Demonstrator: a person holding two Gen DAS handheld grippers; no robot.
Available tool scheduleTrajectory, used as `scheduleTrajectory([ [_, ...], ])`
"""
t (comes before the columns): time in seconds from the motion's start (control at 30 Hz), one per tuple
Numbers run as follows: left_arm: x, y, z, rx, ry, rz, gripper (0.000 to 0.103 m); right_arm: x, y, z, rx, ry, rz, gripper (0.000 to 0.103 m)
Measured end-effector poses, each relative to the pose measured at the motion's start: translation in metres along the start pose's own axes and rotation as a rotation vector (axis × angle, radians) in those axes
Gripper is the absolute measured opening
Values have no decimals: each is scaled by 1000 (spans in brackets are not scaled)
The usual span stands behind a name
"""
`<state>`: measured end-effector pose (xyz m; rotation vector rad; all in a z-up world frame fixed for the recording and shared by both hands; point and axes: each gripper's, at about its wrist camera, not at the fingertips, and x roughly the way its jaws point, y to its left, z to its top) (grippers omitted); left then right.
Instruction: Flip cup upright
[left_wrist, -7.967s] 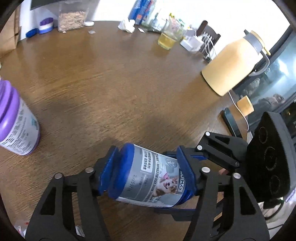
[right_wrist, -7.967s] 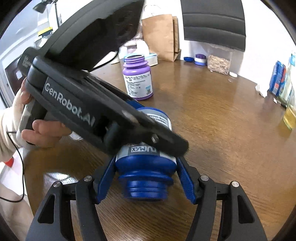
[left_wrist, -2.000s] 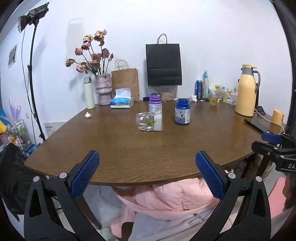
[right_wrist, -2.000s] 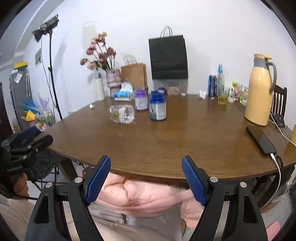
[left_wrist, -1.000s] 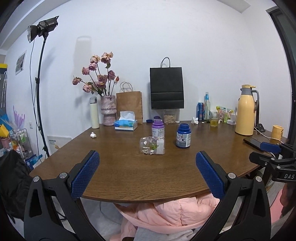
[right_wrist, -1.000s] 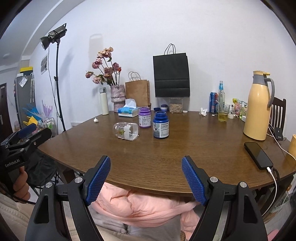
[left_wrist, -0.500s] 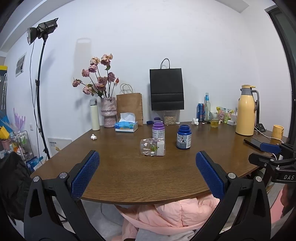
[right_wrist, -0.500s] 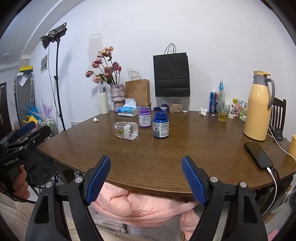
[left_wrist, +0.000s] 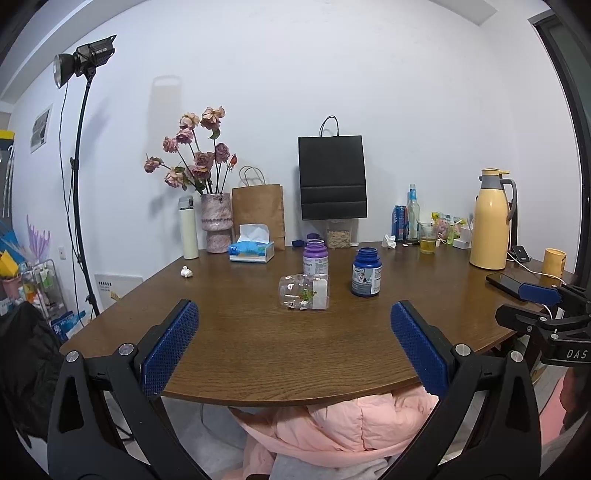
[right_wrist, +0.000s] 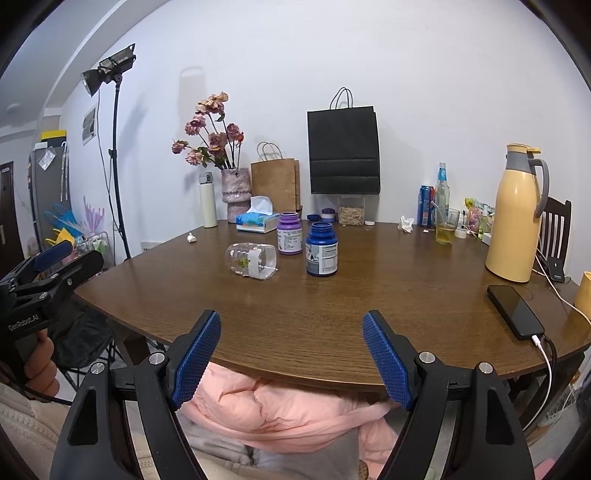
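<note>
A clear plastic cup (left_wrist: 304, 291) with a small green print lies on its side near the middle of the brown table (left_wrist: 258, 347); the right wrist view shows the same cup (right_wrist: 252, 260). Upright behind it stand a purple jar (left_wrist: 315, 257) and a blue jar (left_wrist: 366, 272). My left gripper (left_wrist: 294, 347) is open and empty, held back at the table's near edge. My right gripper (right_wrist: 291, 358) is likewise open and empty at the near edge, well short of the cup. Each gripper appears at the side of the other's view.
Along the far edge stand a vase of flowers (left_wrist: 216, 225), a tissue box (left_wrist: 252, 251), paper bags (left_wrist: 332, 177), a white bottle (left_wrist: 188, 232), drinks and a yellow thermos (left_wrist: 489, 221). A phone on a cable (right_wrist: 514, 312) lies at right. Pink padded clothing (right_wrist: 280, 410) sits below the table edge.
Both views have stayed almost still over the last second, after both grippers pulled far back from the blue jar they held eight seconds ago. The jar now stands upright.
</note>
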<state>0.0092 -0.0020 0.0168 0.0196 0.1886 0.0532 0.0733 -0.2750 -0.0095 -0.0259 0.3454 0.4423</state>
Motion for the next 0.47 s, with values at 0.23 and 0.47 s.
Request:
scheduleTrajectory([
  [0.23,-1,0,0,-5,5,-1,103,0,1,-1,1,5,2,84],
  [0.47,-1,1,-1,-13,-7,-13,103,0,1,-1,3,8,4,84],
])
